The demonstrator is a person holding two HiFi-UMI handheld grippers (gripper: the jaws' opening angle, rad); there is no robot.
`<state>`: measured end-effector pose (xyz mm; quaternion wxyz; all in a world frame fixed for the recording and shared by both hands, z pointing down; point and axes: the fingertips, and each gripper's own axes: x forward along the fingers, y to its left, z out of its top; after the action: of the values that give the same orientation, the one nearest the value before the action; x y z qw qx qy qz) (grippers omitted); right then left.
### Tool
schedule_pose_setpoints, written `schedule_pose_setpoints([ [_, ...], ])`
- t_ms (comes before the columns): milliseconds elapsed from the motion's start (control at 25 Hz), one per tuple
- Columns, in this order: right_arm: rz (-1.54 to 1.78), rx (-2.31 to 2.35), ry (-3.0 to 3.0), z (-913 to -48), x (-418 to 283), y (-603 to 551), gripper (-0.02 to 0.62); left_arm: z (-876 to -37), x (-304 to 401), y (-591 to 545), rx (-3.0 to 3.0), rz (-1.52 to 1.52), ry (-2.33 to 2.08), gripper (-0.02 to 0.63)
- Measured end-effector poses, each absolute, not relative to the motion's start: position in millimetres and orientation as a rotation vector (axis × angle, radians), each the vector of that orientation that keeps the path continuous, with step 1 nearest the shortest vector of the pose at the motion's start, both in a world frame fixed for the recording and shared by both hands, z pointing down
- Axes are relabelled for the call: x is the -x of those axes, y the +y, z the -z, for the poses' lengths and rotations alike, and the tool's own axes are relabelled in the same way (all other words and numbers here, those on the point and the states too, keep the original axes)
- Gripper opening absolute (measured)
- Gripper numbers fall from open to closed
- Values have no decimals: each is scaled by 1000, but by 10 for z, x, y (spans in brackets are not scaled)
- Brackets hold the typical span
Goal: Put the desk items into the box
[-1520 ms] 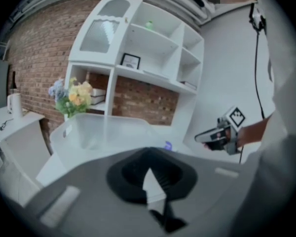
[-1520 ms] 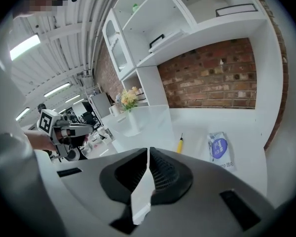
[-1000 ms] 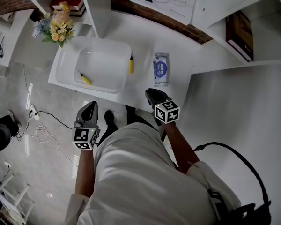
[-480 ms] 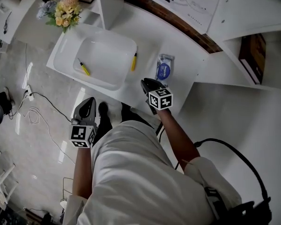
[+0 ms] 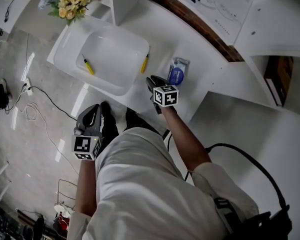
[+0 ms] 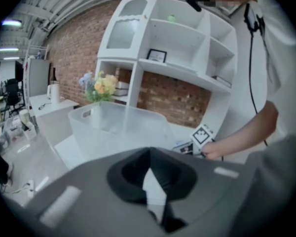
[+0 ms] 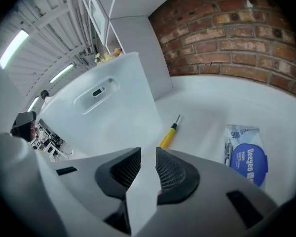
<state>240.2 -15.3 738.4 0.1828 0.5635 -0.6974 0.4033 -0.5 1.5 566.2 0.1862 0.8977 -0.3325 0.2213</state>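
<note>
Left gripper (image 5: 93, 113) hangs clenched and empty off the desk's (image 5: 205, 69) edge. The right gripper (image 5: 153, 81) hovers over the desk, its jaws just opening with nothing between them. Ahead lie a yellow pen (image 5: 145, 64) beside the box (image 5: 65, 45) and a blue packet (image 5: 177, 75); a second pen (image 5: 88, 66) sits inside the box.

Lower right of the right gripper view: clear plastic packet with a blue oval label (image 7: 247, 158), white lettering reading "Deegeo"; the adjoining small print is too fine to read.
</note>
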Motion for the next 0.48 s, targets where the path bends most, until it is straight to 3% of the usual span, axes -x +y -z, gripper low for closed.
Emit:
schedule_pose_setpoints([
  [480, -1225, -1592, -1870, -7971, -2377, -439, 115, -5781, 298, 84, -2402, -658, -1054, 3],
])
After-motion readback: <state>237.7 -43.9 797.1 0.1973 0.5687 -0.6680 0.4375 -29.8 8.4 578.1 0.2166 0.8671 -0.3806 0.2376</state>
